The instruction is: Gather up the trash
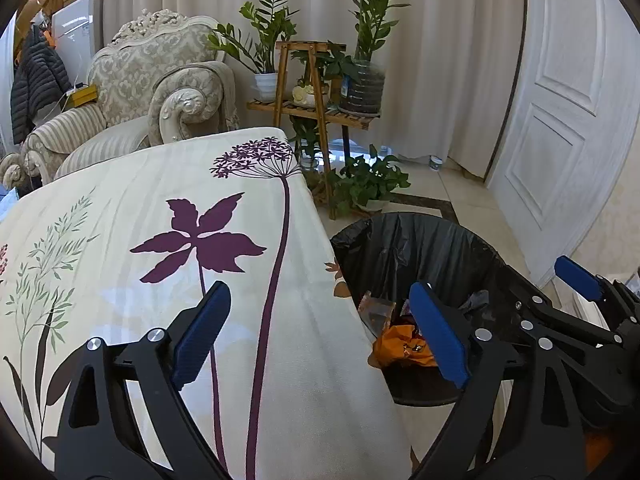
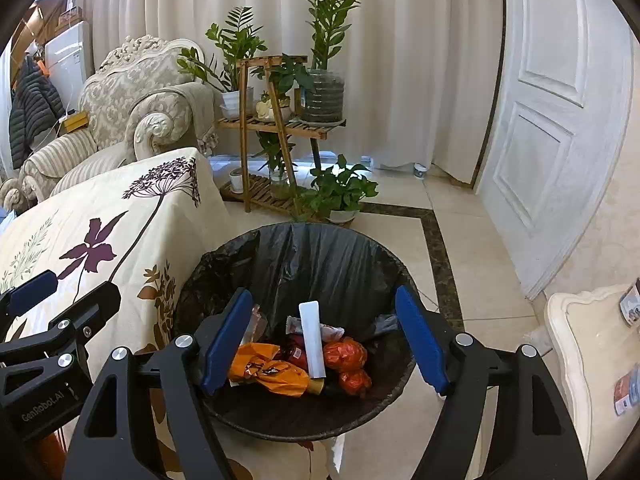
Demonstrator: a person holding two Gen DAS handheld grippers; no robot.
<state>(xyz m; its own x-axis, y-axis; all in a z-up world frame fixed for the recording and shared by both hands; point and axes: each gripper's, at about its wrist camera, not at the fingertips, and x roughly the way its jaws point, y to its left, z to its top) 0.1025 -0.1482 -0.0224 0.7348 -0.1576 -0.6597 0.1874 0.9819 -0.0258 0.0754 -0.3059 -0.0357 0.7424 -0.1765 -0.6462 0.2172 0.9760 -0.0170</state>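
A round bin with a black liner (image 2: 320,256) stands on the floor beside the table. It holds an orange wrapper (image 2: 272,372), red crumpled wrappers (image 2: 346,354) and a white flat strip (image 2: 314,340). My right gripper (image 2: 323,294) hangs open over the bin with nothing between its fingers. My left gripper (image 1: 320,287) is open and empty over the edge of the flowered tablecloth (image 1: 160,208), just left of the bin (image 1: 420,248). One blue pad of the left gripper's fingers (image 2: 34,294) shows in the right wrist view. A blue pad of the right gripper's fingers (image 1: 580,278) shows in the left wrist view.
A wooden plant stand (image 2: 280,128) with potted plants sits beyond the bin, with a floor plant (image 2: 340,192) in front. An ornate armchair (image 1: 160,80) is behind the table. A white door (image 2: 552,120) is at right, and a cream side table (image 2: 592,352) with packets stands near the bin.
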